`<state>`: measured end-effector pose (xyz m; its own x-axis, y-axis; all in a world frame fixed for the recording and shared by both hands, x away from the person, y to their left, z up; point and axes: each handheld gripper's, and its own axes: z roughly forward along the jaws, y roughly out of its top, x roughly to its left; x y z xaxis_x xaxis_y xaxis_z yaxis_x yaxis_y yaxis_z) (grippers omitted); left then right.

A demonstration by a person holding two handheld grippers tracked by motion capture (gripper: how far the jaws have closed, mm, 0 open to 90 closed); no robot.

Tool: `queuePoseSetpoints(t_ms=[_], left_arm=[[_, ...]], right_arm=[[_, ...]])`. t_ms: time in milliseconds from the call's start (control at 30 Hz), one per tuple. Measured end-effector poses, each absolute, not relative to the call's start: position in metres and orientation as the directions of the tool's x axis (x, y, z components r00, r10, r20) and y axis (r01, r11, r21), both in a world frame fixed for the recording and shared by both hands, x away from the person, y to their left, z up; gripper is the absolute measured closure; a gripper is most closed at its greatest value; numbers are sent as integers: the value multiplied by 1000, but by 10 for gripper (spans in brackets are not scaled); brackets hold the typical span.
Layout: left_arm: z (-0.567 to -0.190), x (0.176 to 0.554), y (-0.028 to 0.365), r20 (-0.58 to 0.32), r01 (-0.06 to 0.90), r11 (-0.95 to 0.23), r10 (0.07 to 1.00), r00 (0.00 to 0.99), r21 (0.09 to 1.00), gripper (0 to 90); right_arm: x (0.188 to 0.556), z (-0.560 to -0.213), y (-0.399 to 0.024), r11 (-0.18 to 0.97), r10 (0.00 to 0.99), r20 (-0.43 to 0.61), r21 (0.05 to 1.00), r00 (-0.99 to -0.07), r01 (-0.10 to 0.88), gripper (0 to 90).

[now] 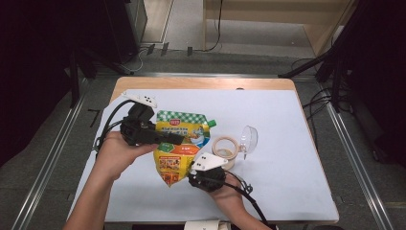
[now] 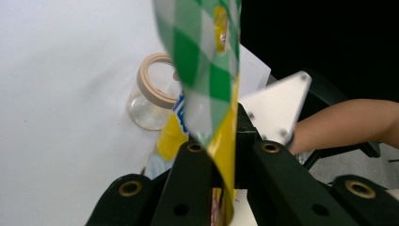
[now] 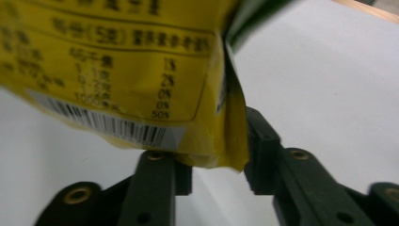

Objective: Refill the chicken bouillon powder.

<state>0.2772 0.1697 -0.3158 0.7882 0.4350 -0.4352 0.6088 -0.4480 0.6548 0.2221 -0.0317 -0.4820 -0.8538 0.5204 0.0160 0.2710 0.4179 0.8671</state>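
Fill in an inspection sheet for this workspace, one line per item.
Surface: white mat on a wooden table.
Job's things: yellow pouch, green-checked top, green spout, held off the mat.
Clutter: open glass jar; clear lid beside it.
Grippers: left gripper shut on the pouch; right gripper straddles its bottom corner, pads apart.
Cables: black cable trails from the left gripper.
Surroundings: grey floor, dark stands.

Your right gripper has its fingers spread under the yellow pouch: the pouch's bottom corner hangs between them, barcode just above the left finger, right finger beside its folded edge. White surface lies behind the pouch.
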Motion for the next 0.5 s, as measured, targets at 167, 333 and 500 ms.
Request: queuePoseSetpoints(t_ms=[167, 333, 500], left_arm=[[-320, 279, 160, -389, 603, -452, 482, 785, 657, 867], [-325, 280, 152, -387, 603, -458, 483, 785, 653, 853], [-333, 283, 140, -382, 607, -471, 491, 783, 639, 807]], right_arm=[[204, -478, -23, 462, 469, -64, 868, -881, 183, 691], [197, -475, -22, 460, 451, -48, 868, -891, 186, 688], [193, -468, -22, 441, 433, 6, 871, -901, 217, 687]])
